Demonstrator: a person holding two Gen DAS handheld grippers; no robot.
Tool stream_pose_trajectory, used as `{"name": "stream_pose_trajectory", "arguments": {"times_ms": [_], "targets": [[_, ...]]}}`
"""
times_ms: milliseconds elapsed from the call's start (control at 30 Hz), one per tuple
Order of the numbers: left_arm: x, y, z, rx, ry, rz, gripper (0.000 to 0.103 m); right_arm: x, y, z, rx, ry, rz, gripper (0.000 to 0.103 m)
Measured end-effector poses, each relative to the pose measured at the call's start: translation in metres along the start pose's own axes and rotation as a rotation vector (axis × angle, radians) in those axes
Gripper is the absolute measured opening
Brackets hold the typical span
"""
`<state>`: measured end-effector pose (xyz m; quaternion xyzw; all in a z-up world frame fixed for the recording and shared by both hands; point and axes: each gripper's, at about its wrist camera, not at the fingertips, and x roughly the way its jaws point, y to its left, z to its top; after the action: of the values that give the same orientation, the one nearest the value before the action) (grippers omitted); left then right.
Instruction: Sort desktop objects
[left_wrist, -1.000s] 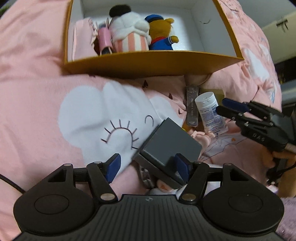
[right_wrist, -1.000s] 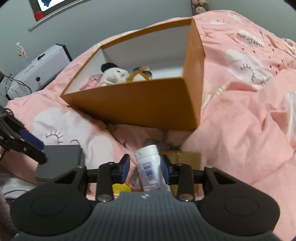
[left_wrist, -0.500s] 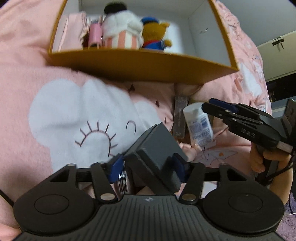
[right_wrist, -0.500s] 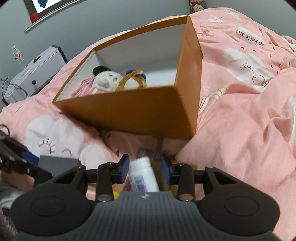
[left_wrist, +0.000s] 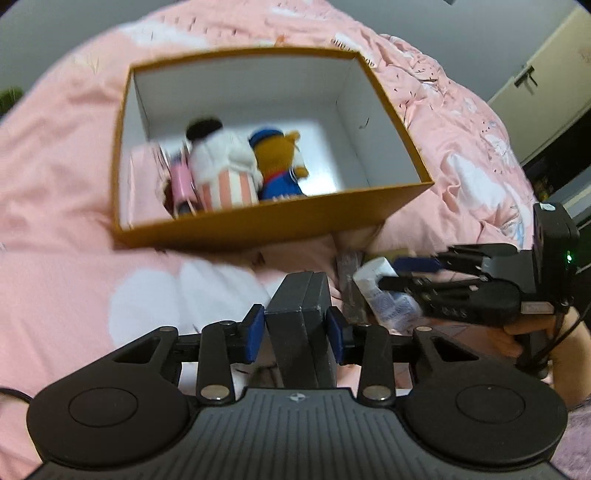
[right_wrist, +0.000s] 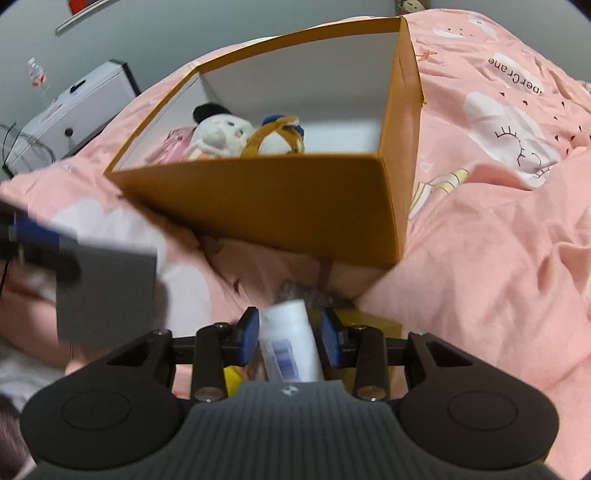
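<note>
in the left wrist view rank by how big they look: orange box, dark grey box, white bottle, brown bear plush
1. orange box, by far the largest.
2. dark grey box, though it sits close to the camera in the left tool, so its look is inflated.
3 and 4. brown bear plush and white bottle look alike; the bottle is partly hidden.

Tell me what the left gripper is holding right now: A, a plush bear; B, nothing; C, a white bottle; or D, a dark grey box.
D: the left gripper has just closed its blue pads on both sides of the dark grey box.
</note>
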<state>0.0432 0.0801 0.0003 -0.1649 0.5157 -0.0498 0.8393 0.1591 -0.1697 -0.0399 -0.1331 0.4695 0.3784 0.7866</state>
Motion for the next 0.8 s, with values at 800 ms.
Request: {"name": "stream_pose_trajectory", "arguments": {"times_ms": [800], "targets": [[0.022, -0.002, -0.008, 0.075, 0.019, 0.087, 0.044, -0.006, 0.015, -0.028, -0.057, 0.039, 0.074, 0.027]]}}
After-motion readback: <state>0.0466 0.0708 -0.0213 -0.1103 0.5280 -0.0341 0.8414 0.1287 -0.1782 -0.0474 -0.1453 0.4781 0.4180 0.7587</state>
